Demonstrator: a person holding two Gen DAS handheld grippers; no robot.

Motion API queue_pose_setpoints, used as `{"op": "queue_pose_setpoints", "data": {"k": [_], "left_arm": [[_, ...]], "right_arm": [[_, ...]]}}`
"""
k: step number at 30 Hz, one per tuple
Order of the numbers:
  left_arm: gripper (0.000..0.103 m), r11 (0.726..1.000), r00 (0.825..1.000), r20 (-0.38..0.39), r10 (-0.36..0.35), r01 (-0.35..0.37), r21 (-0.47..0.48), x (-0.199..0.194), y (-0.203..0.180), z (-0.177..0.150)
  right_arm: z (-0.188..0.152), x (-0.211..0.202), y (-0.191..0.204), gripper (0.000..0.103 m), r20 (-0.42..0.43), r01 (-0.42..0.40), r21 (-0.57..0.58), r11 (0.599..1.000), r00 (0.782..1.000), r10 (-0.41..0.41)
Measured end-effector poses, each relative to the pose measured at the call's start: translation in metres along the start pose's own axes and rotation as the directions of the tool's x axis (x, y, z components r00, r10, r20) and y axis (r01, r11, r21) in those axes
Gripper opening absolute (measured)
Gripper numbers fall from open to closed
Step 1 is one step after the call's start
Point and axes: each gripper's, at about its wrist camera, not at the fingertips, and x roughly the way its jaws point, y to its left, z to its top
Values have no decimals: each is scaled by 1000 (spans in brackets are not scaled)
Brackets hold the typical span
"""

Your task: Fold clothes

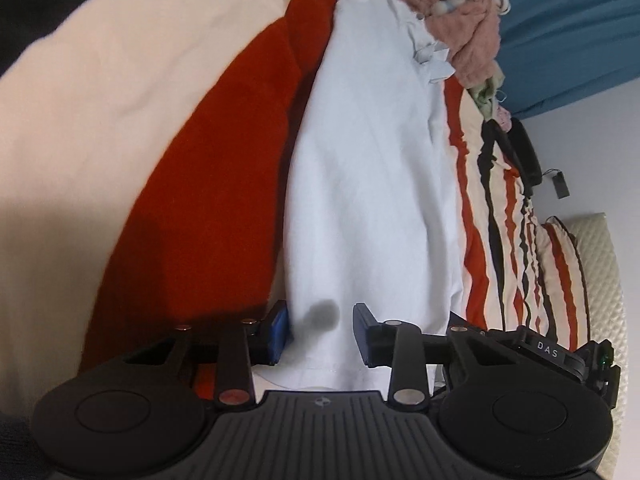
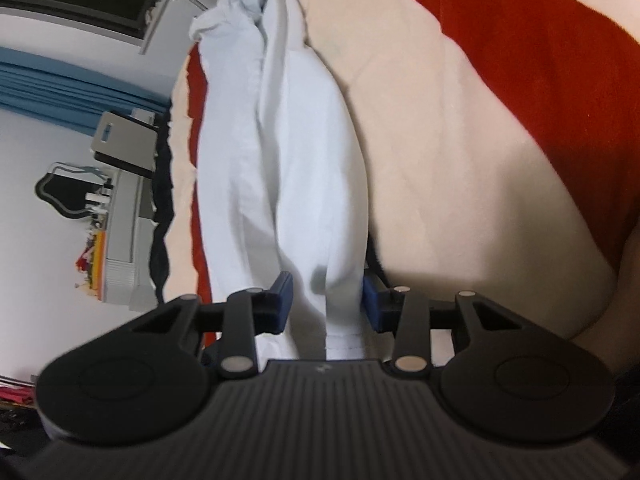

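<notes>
Striped bedspread (image 1: 516,216), white garment (image 1: 368,184) between both spread tongs, left (image 1: 320,332), right (image 2: 326,304), hem edges hidden

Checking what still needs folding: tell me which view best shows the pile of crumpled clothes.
The left wrist view. The pile of crumpled clothes, pink and pale green pieces, lies at the far end of the white garment, beyond the left gripper. The right wrist view shows none of the pile, only the garment.

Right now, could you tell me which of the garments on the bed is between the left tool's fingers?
The white garment: it runs straight out from the left tool, while the pink one sits crumpled in the far pile.
</notes>
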Motion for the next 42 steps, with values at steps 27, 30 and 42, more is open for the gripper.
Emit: {"op": "queue_pose_setpoints", "data": {"k": [27,30,42], "left_arm": [[17,999,1000,12,-21,22,-30,-3,-1,1],[7,999,999,20,-29,30,-30,-7,-2,2],[2,970,939,249,-239,244,12,-122,-54,27]], "right_arm": [[-17,-8,14,11,25,40,-54,998,999,-39],[-15,-16,14,8,39,-1,-36,999,999,3],[19,-106,69,7,181,-214,-117,970,956,233]]}}
